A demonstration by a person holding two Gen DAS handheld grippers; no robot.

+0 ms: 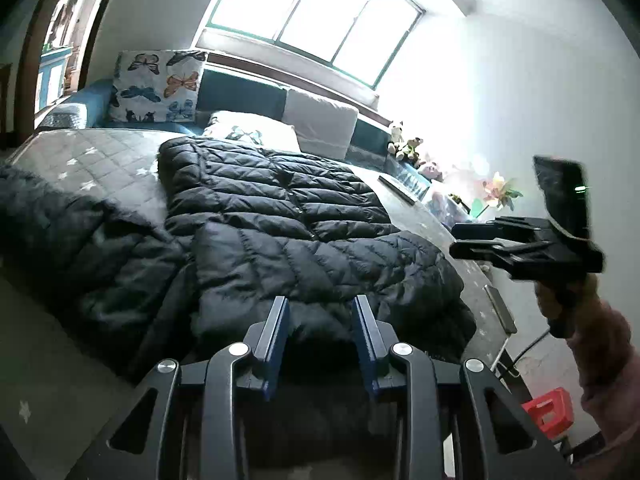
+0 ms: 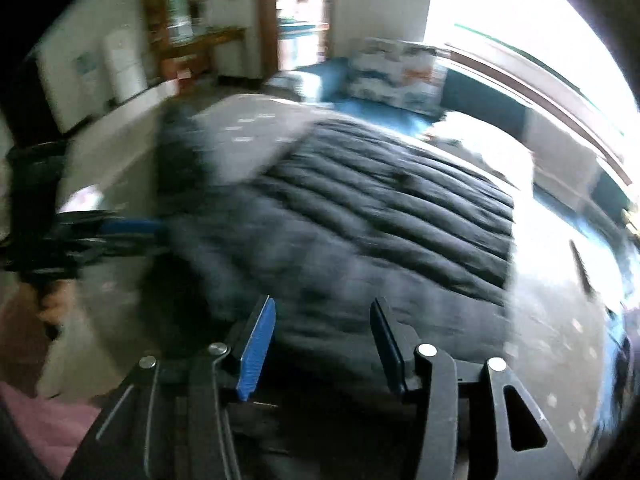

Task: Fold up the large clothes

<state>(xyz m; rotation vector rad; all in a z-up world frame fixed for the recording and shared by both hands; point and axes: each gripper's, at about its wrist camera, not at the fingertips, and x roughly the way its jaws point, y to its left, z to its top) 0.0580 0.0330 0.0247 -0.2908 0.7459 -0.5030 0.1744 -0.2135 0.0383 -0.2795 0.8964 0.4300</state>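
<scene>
Nearest the left wrist camera, the left claw [image 1: 322, 316] hangs with its jaws parted and nothing between them, just over the near hem of the black quilted jacket [image 1: 280, 216]. The jacket lies spread on the bed [image 1: 92, 152], its body running from the near edge toward the pillows [image 1: 320, 120] at the head, with one sleeve [image 1: 80, 240] trailing off toward the bed's left edge; flat like this it is probably ready for folding. The right claw [image 2: 322, 336] also stands wide and empty above the jacket's near hem, its view smeared by motion. Both claws sit at that hem, likely so each can take a corner and lift it together.
</scene>
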